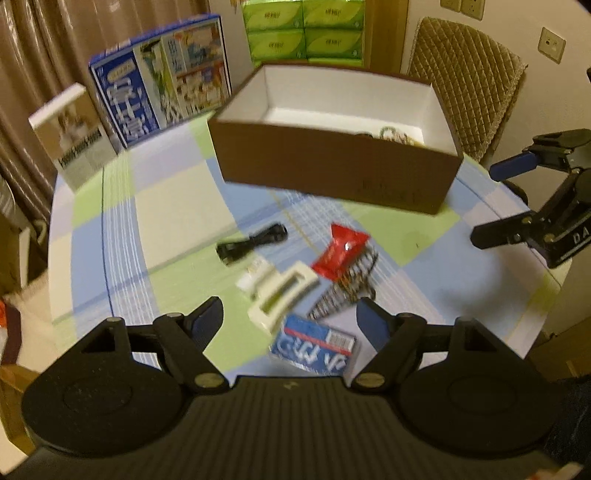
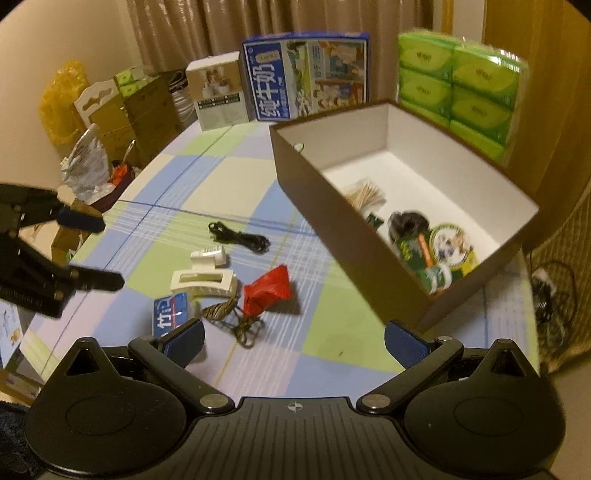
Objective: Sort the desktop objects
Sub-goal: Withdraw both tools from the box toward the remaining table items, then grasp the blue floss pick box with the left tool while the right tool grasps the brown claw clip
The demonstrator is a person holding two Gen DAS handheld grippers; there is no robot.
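Observation:
A brown box with a white inside (image 1: 332,170) (image 2: 343,236) stands on the checked tablecloth and holds several items. In front of it lie a black cable (image 1: 253,242) (image 2: 240,238), a red packet (image 1: 340,251) (image 2: 267,291), a cream hair claw (image 1: 282,301) (image 2: 203,282), a striped hair clip (image 1: 345,291) (image 2: 229,319), a small white piece (image 2: 209,255) and a blue-and-white packet (image 1: 314,349) (image 2: 171,308). My left gripper (image 1: 290,321) (image 2: 101,251) is open and empty just above the blue packet. My right gripper (image 2: 293,338) (image 1: 484,203) is open and empty, near the box's front corner.
A blue milk carton (image 1: 162,88) (image 2: 306,77) and a white box (image 1: 70,136) (image 2: 218,96) stand at the table's back edge. Green tissue packs (image 1: 303,31) (image 2: 458,85) are behind the box. A padded chair (image 1: 465,81) is at the right. Clutter lies beyond the table's left edge (image 2: 92,147).

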